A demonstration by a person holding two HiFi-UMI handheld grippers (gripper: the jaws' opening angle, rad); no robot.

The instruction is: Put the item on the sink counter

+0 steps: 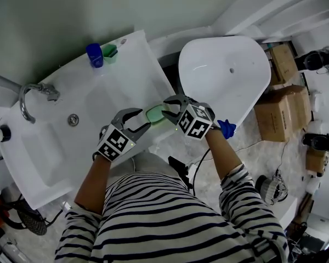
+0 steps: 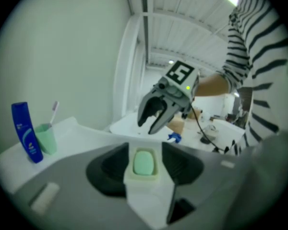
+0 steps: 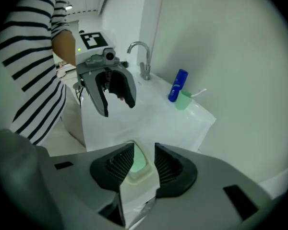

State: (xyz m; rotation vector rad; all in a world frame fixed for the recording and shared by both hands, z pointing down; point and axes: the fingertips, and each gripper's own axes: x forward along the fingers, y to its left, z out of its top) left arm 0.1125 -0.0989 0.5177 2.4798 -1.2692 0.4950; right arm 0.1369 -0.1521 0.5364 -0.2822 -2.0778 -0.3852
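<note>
A pale soap dish (image 1: 154, 114) with a green bar of soap (image 2: 144, 162) in it rests on the front right edge of the white sink counter (image 1: 129, 70). My left gripper (image 1: 144, 119) is at the dish's near left and is open. In the left gripper view its pads (image 2: 110, 169) stand on either side of the dish without pressing on it. My right gripper (image 1: 165, 108) faces it from the other end, with its jaws a little apart. In the right gripper view the dish (image 3: 137, 169) shows through that narrow gap, just beyond the tips.
A blue bottle (image 1: 94, 55) and a green cup (image 1: 109, 51) holding a toothbrush stand at the counter's back corner. The faucet (image 1: 35, 95) and drain (image 1: 73, 120) are to the left. A white bathtub (image 1: 225, 75) and cardboard boxes (image 1: 279, 108) are on the right.
</note>
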